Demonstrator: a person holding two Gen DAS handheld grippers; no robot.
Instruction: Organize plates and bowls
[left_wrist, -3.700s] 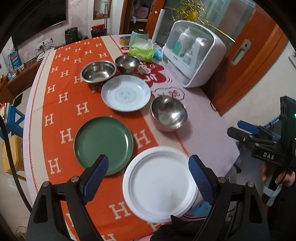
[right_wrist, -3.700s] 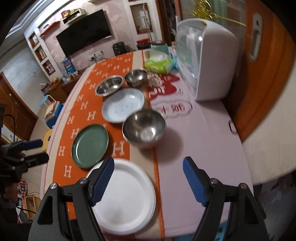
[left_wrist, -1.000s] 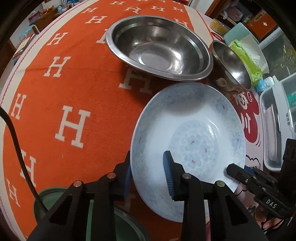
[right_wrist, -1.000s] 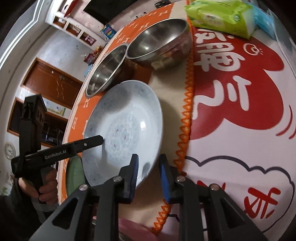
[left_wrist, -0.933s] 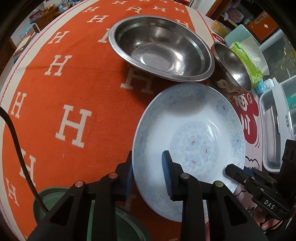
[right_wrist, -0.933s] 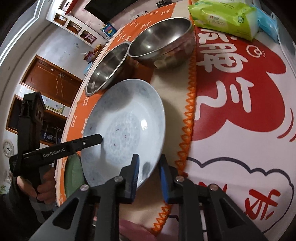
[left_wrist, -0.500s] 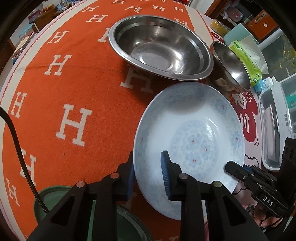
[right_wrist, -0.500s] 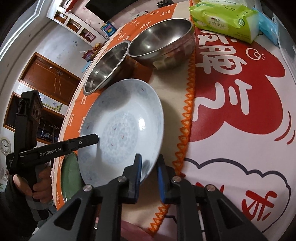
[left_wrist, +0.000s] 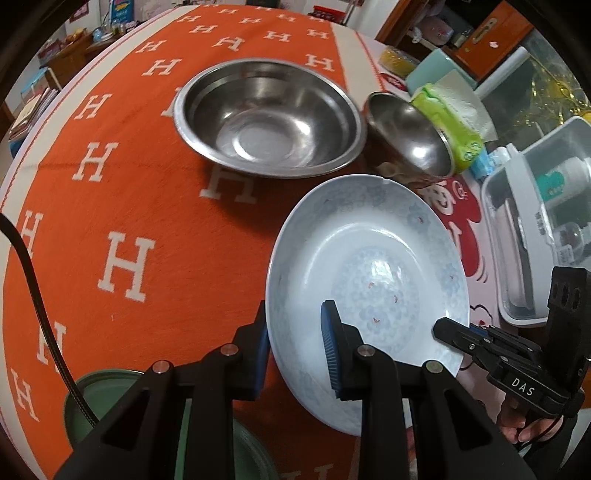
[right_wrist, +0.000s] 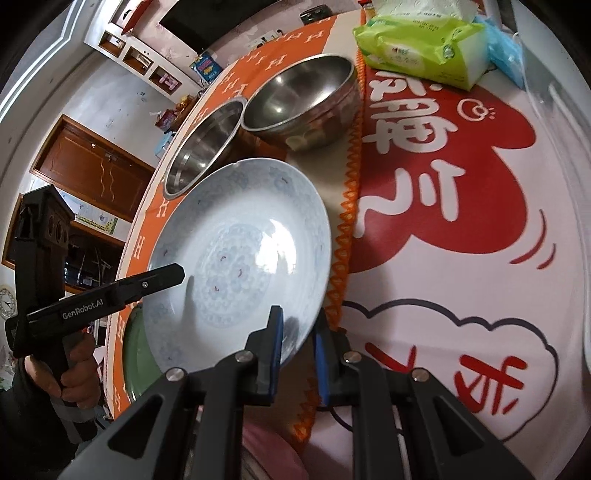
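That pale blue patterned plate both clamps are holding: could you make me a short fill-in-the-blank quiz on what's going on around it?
1. The pale blue plate is gripped by ____ grippers at once.
2. Beyond the plate stand two empty bowls made of ____; the wide steel bowl is one.
3. Below the left gripper lies a plate coloured ____.
4. The right gripper pinches the plate by its ____.

Missing words: two; steel; green; rim

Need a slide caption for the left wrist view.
Both grippers clamp the pale blue plate, steel bowls behind.
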